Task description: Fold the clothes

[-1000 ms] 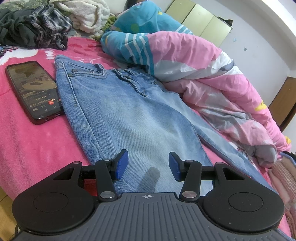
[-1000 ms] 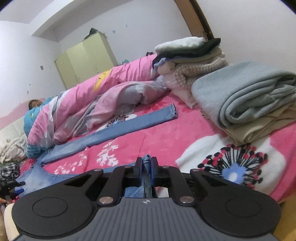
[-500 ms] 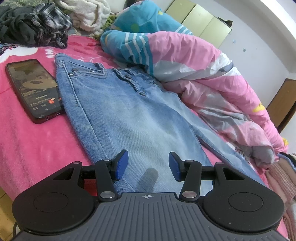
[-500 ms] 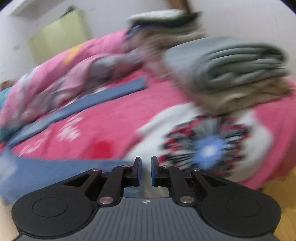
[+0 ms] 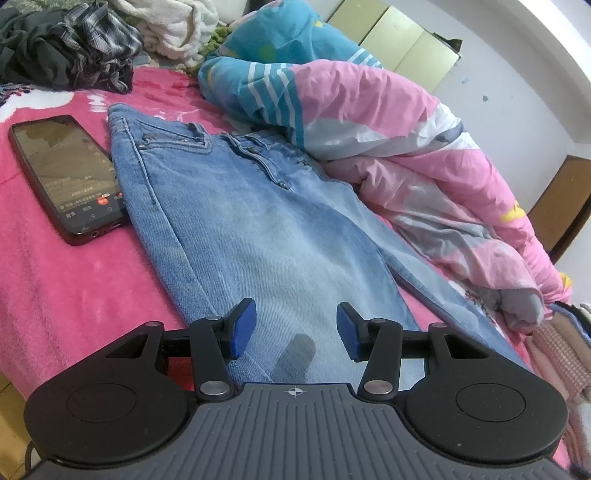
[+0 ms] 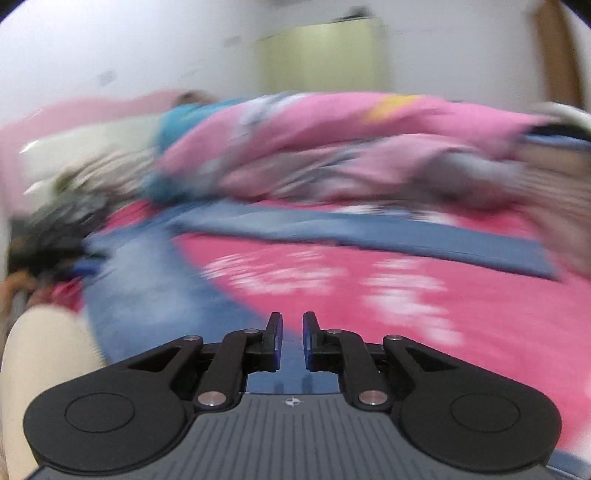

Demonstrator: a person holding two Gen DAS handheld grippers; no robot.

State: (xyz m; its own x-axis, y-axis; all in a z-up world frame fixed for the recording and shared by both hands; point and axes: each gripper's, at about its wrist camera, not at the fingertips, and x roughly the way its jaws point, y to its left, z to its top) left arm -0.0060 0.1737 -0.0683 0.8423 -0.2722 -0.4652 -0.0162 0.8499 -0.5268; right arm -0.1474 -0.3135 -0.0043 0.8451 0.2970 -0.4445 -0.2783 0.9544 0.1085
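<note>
Jeans (image 5: 258, 229): lying flat on the pink blanket (image 5: 55, 288), legs splayed.
Left gripper (image 5: 295, 328): I'm hovering it half-open over the thigh, gripping nothing.
Right gripper (image 6: 292, 332): I'm keeping a narrow, empty gap.
Risk: phone (image 5: 66, 173) is touching the waistband; folding may drag it.

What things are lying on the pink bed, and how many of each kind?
Jeans: 1
Phone: 1
Quilt: 1
Heap of dark clothes: 1
White fluffy blanket: 1
Total: 5
</note>
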